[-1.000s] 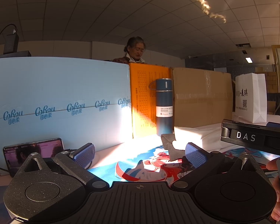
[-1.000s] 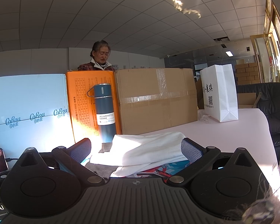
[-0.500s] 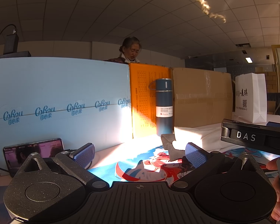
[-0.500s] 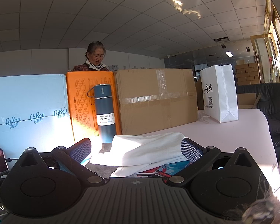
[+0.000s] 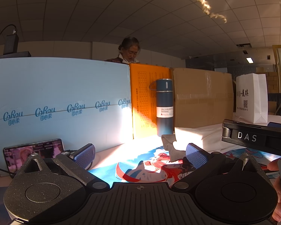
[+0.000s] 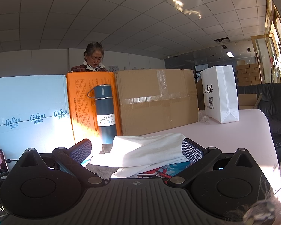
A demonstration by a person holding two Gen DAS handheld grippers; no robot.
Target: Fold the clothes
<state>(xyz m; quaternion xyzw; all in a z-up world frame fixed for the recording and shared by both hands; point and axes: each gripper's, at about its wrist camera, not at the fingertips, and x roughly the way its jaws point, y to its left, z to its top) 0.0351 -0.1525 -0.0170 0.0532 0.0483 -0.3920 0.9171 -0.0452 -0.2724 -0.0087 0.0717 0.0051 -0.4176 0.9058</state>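
A folded white garment point(image 6: 146, 151) lies on a grey cloth point(image 6: 99, 169) on the printed blue and red mat point(image 5: 140, 166). It also shows in the left wrist view point(image 5: 198, 136), with the grey cloth point(image 5: 170, 146) beside it. My left gripper point(image 5: 140, 153) is open and empty, low over the mat, left of the clothes. My right gripper point(image 6: 136, 150) is open and empty, its jaws either side of the white garment, just in front of it. The right gripper's body point(image 5: 256, 136) shows at the right of the left wrist view.
A blue vacuum bottle point(image 6: 105, 112) stands behind the clothes against an orange box point(image 6: 80, 103), a cardboard box point(image 6: 157, 101) and a light blue box point(image 5: 60, 101). A white paper bag point(image 6: 221, 93) stands at the right. A phone point(image 5: 33, 151) leans at the left. A person point(image 6: 93, 58) stands behind the boxes.
Both grippers stay still and open. Only the person behind the boxes has shifted and lowered their head.
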